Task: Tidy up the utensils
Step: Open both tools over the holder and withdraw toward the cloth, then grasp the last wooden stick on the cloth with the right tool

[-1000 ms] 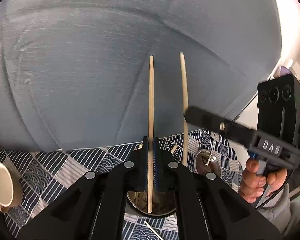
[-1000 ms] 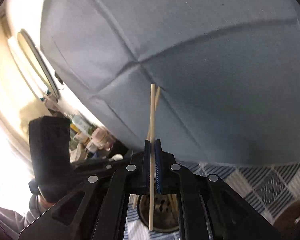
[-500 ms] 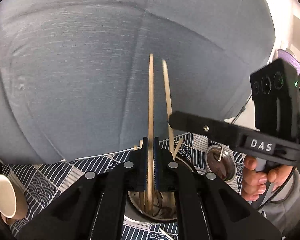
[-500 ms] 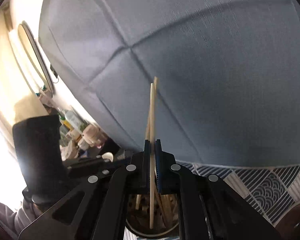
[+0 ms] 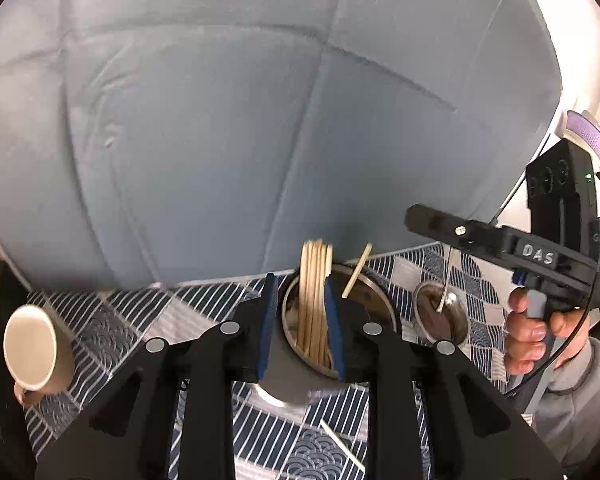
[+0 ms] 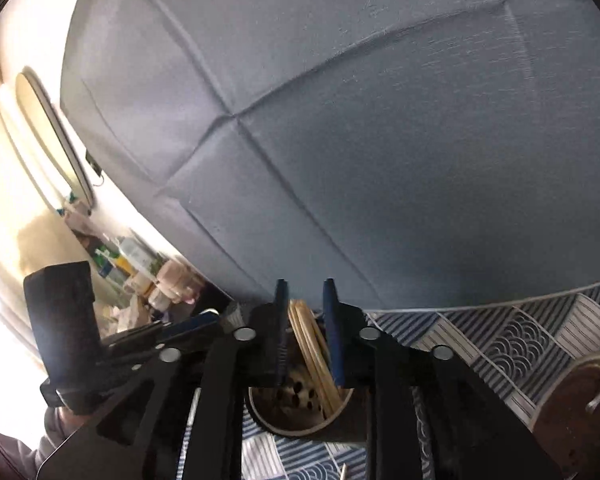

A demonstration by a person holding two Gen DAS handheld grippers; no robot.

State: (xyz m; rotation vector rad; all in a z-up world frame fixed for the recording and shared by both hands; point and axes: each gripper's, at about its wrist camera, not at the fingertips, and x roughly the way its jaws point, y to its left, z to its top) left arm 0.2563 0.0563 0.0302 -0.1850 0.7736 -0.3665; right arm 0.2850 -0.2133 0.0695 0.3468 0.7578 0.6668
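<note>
A bundle of wooden chopsticks (image 5: 314, 300) stands in a round metal holder (image 5: 376, 296) on the patterned cloth. My left gripper (image 5: 299, 288) is open, its jaws either side of the bundle and holding nothing. One chopstick (image 5: 357, 270) leans apart at the holder's right. In the right wrist view my right gripper (image 6: 305, 320) is also open above the same holder (image 6: 300, 424), with the chopsticks (image 6: 312, 348) between its jaws. The right gripper (image 5: 500, 244) also shows from the side in the left wrist view.
A second metal cup (image 5: 440, 312) with a metal utensil stands right of the holder; it also shows in the right wrist view (image 6: 572, 396). A paper cup (image 5: 30, 348) lies at far left. A loose chopstick (image 5: 340, 444) lies on the cloth. A grey cushion (image 5: 260, 120) rises behind.
Both grippers have opened and let go of their chopsticks, which have dropped into the holder with the others. The right gripper has drawn away to the right.
</note>
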